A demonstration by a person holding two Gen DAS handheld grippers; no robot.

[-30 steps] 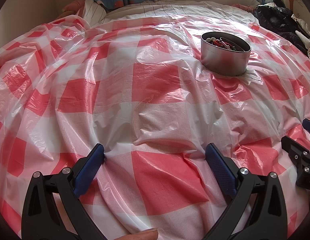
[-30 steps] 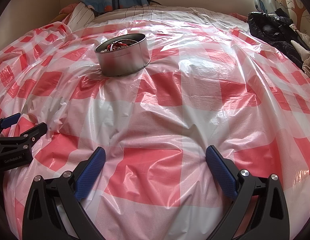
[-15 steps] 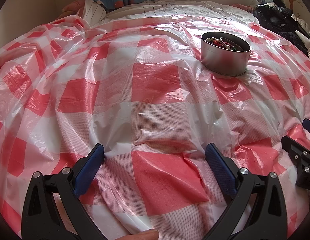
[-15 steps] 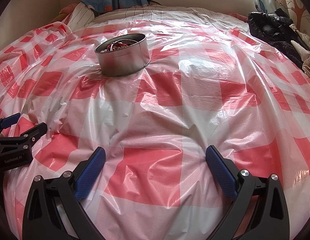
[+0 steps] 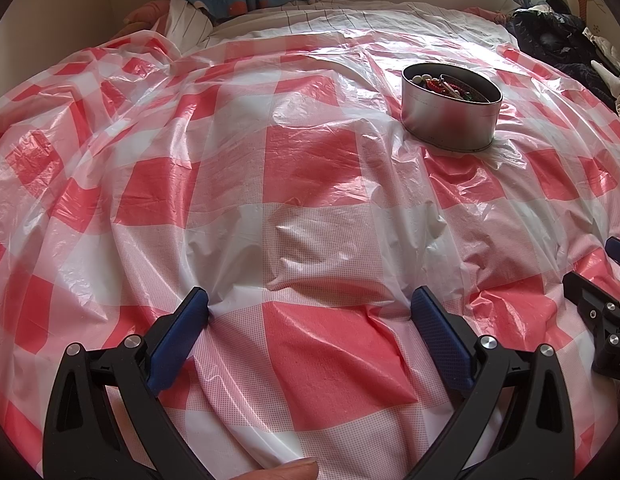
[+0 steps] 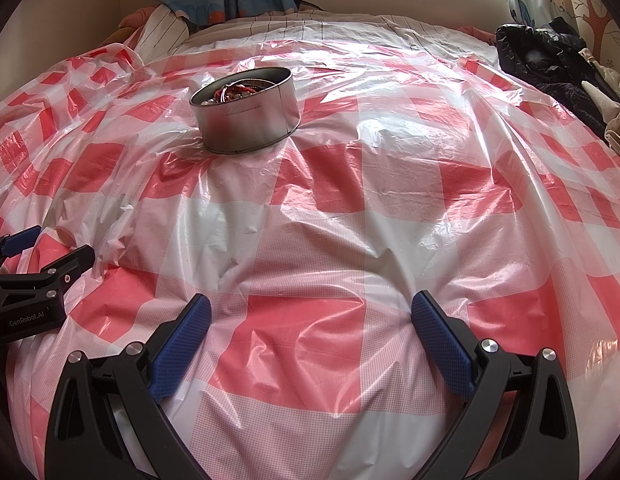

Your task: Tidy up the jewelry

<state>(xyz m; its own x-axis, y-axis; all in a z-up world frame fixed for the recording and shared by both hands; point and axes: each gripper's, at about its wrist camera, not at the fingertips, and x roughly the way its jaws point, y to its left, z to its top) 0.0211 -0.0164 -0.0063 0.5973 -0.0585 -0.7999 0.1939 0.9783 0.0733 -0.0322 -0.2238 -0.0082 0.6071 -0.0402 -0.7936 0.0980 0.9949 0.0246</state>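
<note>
While both tools sit low on the bed, nothing is gripped: left tool (image 5: 308, 306) and right tool (image 6: 310, 312) each have blue textured pads spread wide, resting on the thin red-and-white checked plastic sheet (image 5: 310, 152). Jewelry is all in the round, shallow, brushed-metal tin (image 5: 452, 114), open-topped, well ahead of both tools; beads and red pieces (image 6: 230, 94) show over the rim, tangled, individual items too small to tell.

Risks, as judged: sheet is slick, crinkled, loose over soft bedding, so a push on the tin wall could slide or tip it and spill contents into the folds. Pads could snag plastic along with a piece. Tangled strands may drag neighbours out. Tin wall is smooth, curved; a pinch on the rim could slip.
</note>
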